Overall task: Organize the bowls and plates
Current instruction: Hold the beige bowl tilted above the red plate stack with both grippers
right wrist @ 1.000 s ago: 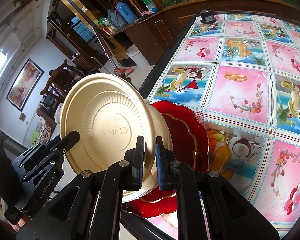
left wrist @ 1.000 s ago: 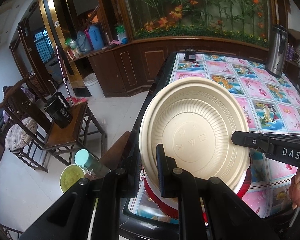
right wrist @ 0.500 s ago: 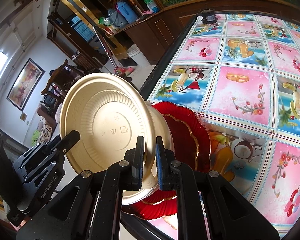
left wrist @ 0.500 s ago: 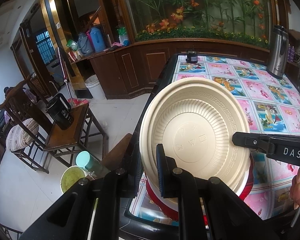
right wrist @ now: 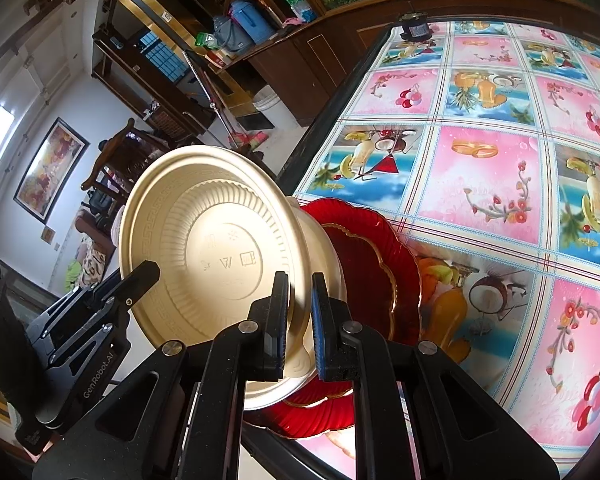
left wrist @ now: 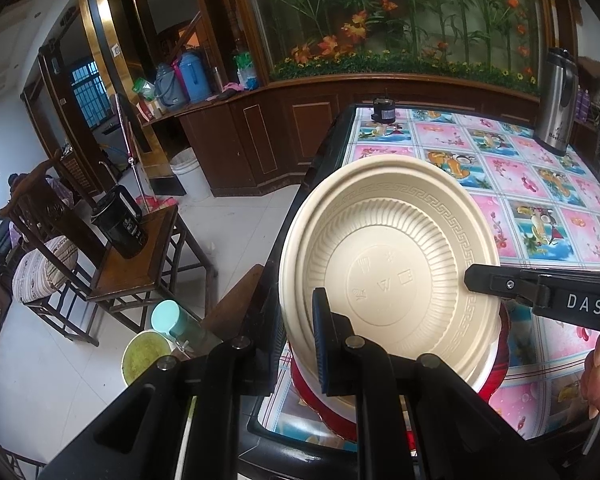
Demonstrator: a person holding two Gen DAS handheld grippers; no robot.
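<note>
**Both tools clamped on one cream plate at the surface corner**

The left tool [left wrist: 300,344] is clenched on the near rim of the cream plate [left wrist: 384,268], one pad on the ribbed face and the other behind the rim. The right tool [right wrist: 300,320] is clenched on the same plate's rim [right wrist: 216,256] from the opposite side; its finger shows in the left wrist view lying across the plate's edge [left wrist: 500,284]. The plate is held tilted, its embossed underside facing both cameras. Directly behind it sits a second cream piece nested on a red scalloped plate [right wrist: 372,280], which rests on the patterned surface [right wrist: 488,184] at its near corner. A steel flask [left wrist: 556,100] stands well apart at the far edge
</note>
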